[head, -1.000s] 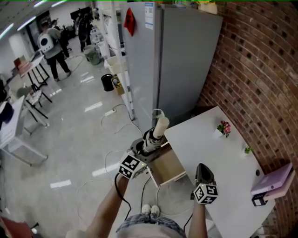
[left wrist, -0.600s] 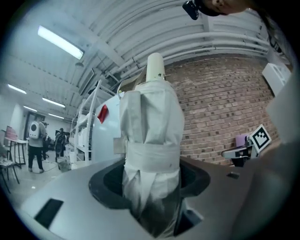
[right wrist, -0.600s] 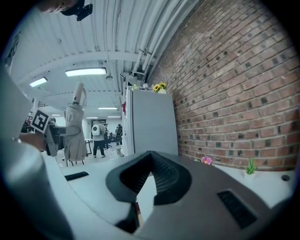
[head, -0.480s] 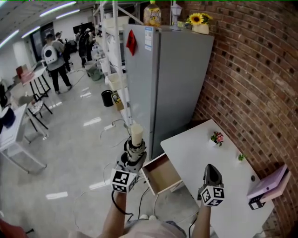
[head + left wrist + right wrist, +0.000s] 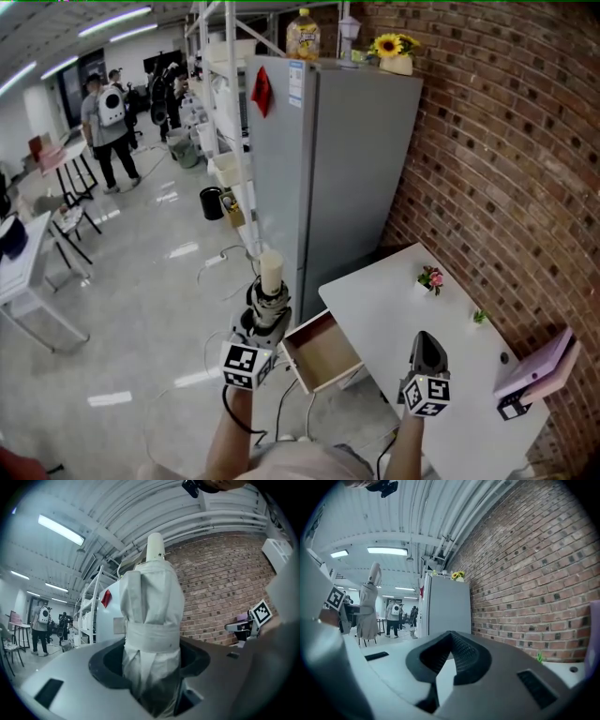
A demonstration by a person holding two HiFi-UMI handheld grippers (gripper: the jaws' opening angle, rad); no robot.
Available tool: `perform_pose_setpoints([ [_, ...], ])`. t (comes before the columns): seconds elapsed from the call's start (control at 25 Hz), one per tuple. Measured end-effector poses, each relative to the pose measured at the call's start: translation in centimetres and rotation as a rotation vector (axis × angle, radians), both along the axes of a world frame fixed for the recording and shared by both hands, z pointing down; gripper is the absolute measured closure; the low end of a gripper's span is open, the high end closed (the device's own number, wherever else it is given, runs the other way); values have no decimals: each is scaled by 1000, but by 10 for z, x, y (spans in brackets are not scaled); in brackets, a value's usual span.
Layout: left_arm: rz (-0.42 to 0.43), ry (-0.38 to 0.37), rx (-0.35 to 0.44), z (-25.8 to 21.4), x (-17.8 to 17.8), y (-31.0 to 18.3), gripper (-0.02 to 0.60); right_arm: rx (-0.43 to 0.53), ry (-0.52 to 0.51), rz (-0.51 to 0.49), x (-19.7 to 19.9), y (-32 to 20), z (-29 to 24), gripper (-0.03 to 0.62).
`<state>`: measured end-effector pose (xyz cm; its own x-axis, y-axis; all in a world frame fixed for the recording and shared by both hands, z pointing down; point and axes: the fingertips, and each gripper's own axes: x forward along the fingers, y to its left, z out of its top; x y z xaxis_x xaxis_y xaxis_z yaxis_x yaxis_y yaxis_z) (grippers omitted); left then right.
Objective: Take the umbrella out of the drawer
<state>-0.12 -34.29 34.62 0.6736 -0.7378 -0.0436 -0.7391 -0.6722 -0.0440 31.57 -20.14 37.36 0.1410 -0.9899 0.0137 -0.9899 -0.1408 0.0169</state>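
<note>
A folded cream umbrella (image 5: 271, 274) stands upright in my left gripper (image 5: 266, 307), up in the air to the left of the open wooden drawer (image 5: 323, 352). The left gripper view shows the umbrella (image 5: 151, 616) filling the gap between the jaws of the left gripper (image 5: 152, 667), which are shut on its strapped middle. The drawer's inside shows nothing. My right gripper (image 5: 427, 349) hovers over the white table (image 5: 384, 300), to the right of the drawer. In the right gripper view the right gripper (image 5: 450, 641) has its tips together with nothing between them, and the umbrella (image 5: 369, 603) shows at left.
A grey fridge (image 5: 333, 159) stands behind the table, against a brick wall (image 5: 506, 159). On the table are a small pink flower (image 5: 429, 278), a tiny green plant (image 5: 479, 317) and a pink box (image 5: 534, 366). Cables (image 5: 220, 262) lie on the floor. People (image 5: 106, 117) stand far back left.
Both grippers have risen. The left one carried the umbrella up and left, away from the drawer, and turned it from tilted to upright. The head view has lifted too.
</note>
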Motion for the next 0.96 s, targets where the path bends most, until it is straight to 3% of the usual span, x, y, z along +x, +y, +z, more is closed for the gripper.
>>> perform_pose_setpoints([
  [0.2, 6, -28, 6, 4, 4, 6, 310, -10, 1, 1, 1, 2, 4, 577],
  [0.96, 9, -16, -16, 9, -3, 9, 310, -19, 3, 14, -6, 4, 7, 577],
])
